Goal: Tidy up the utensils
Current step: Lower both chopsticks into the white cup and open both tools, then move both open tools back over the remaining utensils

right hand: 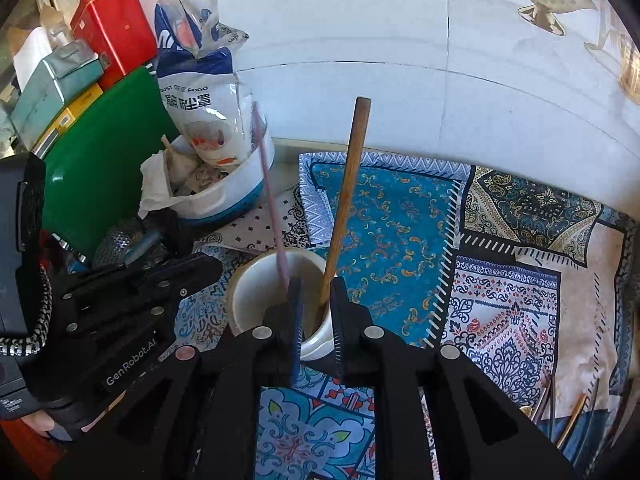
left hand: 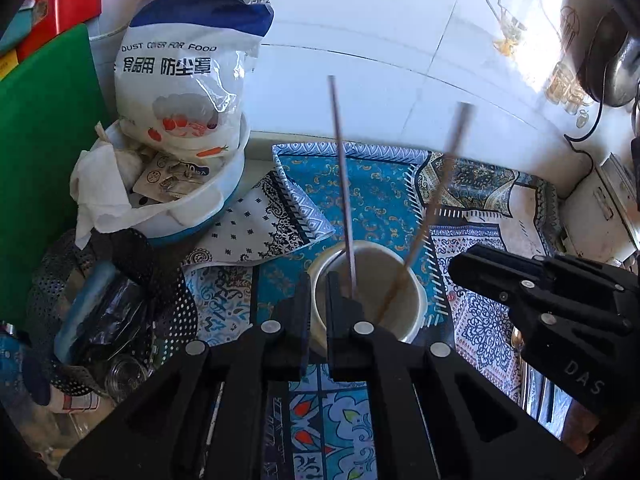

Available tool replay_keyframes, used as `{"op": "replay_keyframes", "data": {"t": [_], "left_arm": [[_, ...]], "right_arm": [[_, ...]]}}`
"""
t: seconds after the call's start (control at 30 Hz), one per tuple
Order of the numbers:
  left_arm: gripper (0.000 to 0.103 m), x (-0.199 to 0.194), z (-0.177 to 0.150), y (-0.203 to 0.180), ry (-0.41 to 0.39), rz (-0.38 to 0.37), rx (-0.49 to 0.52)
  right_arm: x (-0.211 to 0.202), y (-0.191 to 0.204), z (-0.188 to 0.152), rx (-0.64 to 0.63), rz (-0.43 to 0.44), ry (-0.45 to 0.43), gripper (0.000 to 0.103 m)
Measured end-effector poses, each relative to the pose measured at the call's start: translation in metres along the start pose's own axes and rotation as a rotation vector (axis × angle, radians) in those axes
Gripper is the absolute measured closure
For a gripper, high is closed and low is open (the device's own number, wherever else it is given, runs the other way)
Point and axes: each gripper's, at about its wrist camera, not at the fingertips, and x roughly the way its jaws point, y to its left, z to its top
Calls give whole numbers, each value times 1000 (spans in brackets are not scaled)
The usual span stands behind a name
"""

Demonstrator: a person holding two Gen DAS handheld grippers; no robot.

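A white tiled wall [left hand: 360, 20] backs a counter spread with a patchwork patterned cloth in blues and creams [right hand: 400, 216]; to the left stand a green cutting board [left hand: 44, 160], a red tin [right hand: 116, 24] and a white-and-blue basin [left hand: 208, 204] holding a plastic food-cover bag [left hand: 180, 80]. On the cloth sits a round white ceramic cup [left hand: 416, 300], the place the utensils are going.

Two long sticks stand in that cup, both leaning up and away toward the wall. The thin pinkish-grey chopstick [left hand: 344, 184] rises right at the left gripper [left hand: 318, 312], whose fingers are closed tight; whether they pinch the stick's lower end I cannot tell, as it disappears behind them. The thicker brown wooden chopstick [right hand: 346, 200] drops into the cup just ahead of the right gripper [right hand: 318, 312], whose fingers stand slightly apart with the stick's foot between them but not visibly pressed, so it looks let go.

Both grippers hang over the cup's near rim, right one nearer the brown stick. More loose utensils [right hand: 560, 412] lie on the cloth to the far right, closest to the right hand, likely next
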Motion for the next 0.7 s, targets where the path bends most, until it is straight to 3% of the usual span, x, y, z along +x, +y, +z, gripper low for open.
{"op": "replay_keyframes", "data": {"t": [0.13,0.4,0.6,0.7], "left_arm": [[97,-19,-4,-8,-9,26,21],[70,-54,-9,-33,-51,52,22],[55,-65,-12,-72,-80,38,35],[53,-64,-17,-96,-78,24,51]], "right_arm": [[-18,1,-5,-25,2,-21,78],[-62,-14,-19,-60,-21,-83,67],[-90,-43,-36,-54,-63,-102,66],[-101,-60,-47,-45,-99,-106,65]]}}
